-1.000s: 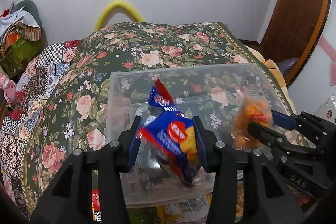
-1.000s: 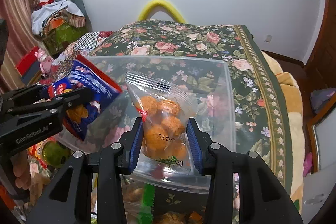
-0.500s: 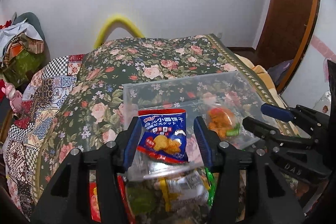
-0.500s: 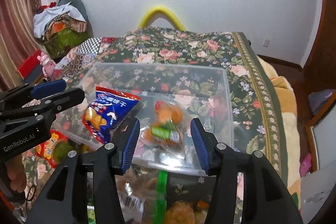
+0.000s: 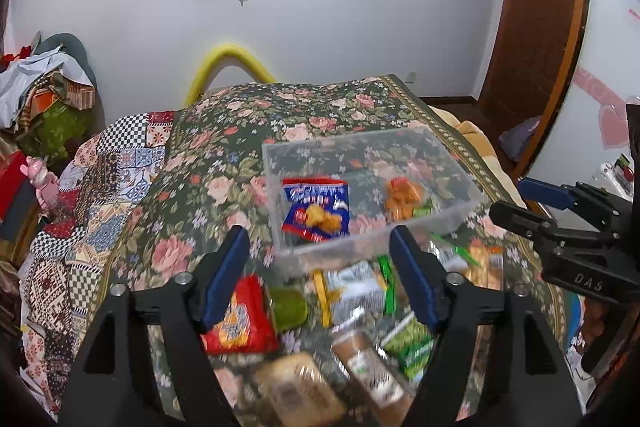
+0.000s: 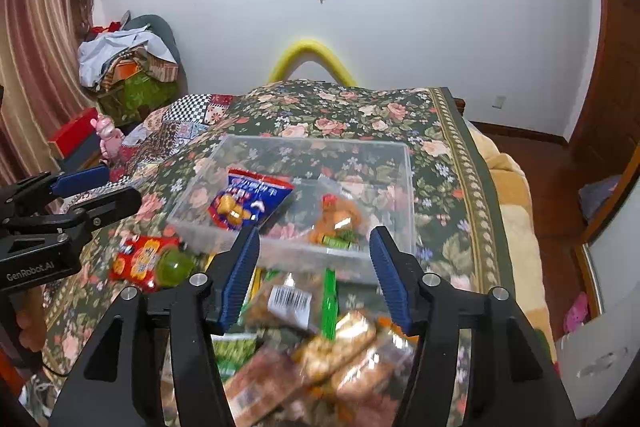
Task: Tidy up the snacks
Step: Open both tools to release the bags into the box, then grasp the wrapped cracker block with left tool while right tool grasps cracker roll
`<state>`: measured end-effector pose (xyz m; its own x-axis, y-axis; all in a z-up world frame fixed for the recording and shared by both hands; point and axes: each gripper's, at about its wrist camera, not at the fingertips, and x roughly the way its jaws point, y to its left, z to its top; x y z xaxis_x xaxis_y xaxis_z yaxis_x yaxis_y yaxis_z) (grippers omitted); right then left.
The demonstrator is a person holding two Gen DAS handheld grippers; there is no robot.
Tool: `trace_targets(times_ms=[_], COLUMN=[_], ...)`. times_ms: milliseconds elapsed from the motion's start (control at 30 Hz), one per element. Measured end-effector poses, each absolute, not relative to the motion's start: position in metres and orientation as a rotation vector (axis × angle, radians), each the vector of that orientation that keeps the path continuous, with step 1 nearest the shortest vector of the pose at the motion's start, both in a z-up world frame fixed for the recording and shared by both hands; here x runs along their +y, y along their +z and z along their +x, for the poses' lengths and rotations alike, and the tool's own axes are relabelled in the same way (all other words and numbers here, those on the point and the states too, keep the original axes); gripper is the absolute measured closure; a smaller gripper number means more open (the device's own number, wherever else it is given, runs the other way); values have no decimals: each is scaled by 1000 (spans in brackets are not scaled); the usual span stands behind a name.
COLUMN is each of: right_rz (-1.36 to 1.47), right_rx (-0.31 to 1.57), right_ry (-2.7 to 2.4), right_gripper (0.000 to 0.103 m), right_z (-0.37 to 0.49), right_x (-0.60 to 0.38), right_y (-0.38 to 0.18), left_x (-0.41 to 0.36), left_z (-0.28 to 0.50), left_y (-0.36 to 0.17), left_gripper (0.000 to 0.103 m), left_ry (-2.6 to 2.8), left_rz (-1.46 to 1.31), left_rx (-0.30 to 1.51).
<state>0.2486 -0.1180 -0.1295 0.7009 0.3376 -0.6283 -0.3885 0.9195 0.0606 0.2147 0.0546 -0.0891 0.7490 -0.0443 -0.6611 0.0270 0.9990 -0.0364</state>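
across the middle of the left wrist view sits a clear plastic box (image 5: 448,163) on a bed with a floral cover (image 5: 248,147). inside it, a blue snack bag (image 5: 316,207) lies at left and a clear bag of orange snacks (image 5: 402,197) at right, apart from each other. the left tool (image 5: 320,281) fills the lower frame, its jaws opening with nothing pressed between them. below the box lies a loose pile: a red packet (image 5: 236,319), a green cup (image 5: 288,307) and blurred wrapped bars. the right tool (image 5: 520,205) enters from the right edge, its fingers apart.

lower centre of the right wrist view shows the right tool (image 6: 314,277), jaws opening and gripping nothing, with blurred snack packs under it. the box (image 6: 400,179) lies above it, the blue bag (image 6: 248,201) left and the orange bag (image 6: 338,217) right inside. at the left edge the left tool (image 6: 100,187) stands parted, above the red packet (image 6: 140,261).
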Motion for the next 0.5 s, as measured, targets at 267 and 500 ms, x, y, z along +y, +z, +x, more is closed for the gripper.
trace_targets(times_ms=[267, 500], right_rz=[-63, -67], right_rx=[743, 850], right_ry=[393, 385], right_gripper=[43, 42], right_z=[217, 200], right_x=[-117, -107], right_y=[-154, -193], left_x=[66, 72], left_z=[176, 159], left_y=[-111, -141], left_gripper=[20, 19], left_ry=[-24, -4], left_rz=[-33, -20], left_rx=[770, 823])
